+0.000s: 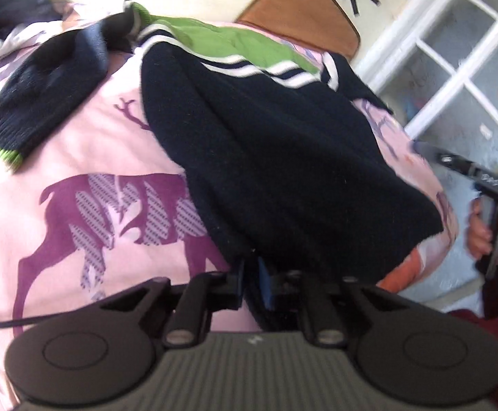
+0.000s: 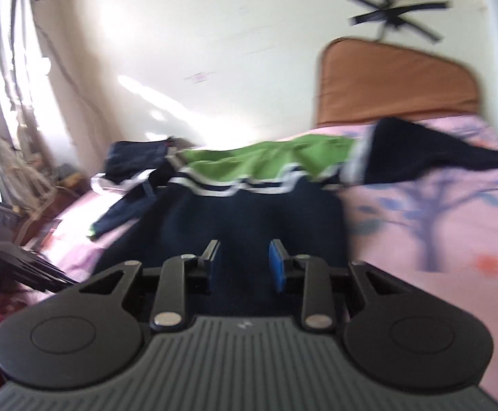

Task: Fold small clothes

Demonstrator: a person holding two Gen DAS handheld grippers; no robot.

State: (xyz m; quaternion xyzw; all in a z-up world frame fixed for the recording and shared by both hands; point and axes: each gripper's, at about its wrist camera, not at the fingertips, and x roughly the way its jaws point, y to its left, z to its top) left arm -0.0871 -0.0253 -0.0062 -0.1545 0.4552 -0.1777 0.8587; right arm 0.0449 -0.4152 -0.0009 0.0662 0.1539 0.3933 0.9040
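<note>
A small navy sweater (image 1: 266, 157) with a green upper part and white stripes lies on the pink bed sheet (image 1: 87, 144). One sleeve (image 1: 39, 99) with a green cuff lies spread to the left. My left gripper (image 1: 252, 277) is shut on the sweater's bottom hem. In the right wrist view the sweater (image 2: 249, 212) lies just ahead, and my right gripper (image 2: 245, 263) is open and empty, its blue pads (image 2: 277, 267) above the navy hem. The right gripper also shows in the left wrist view (image 1: 482, 178), held by a hand off the bed's right side.
A brown headboard (image 2: 396, 85) stands at the far end of the bed. Other dark clothes (image 2: 135, 157) lie at the far left of the bed. A white glazed door (image 1: 461, 54) is on the right. Furniture and clutter (image 2: 15, 219) stand left of the bed.
</note>
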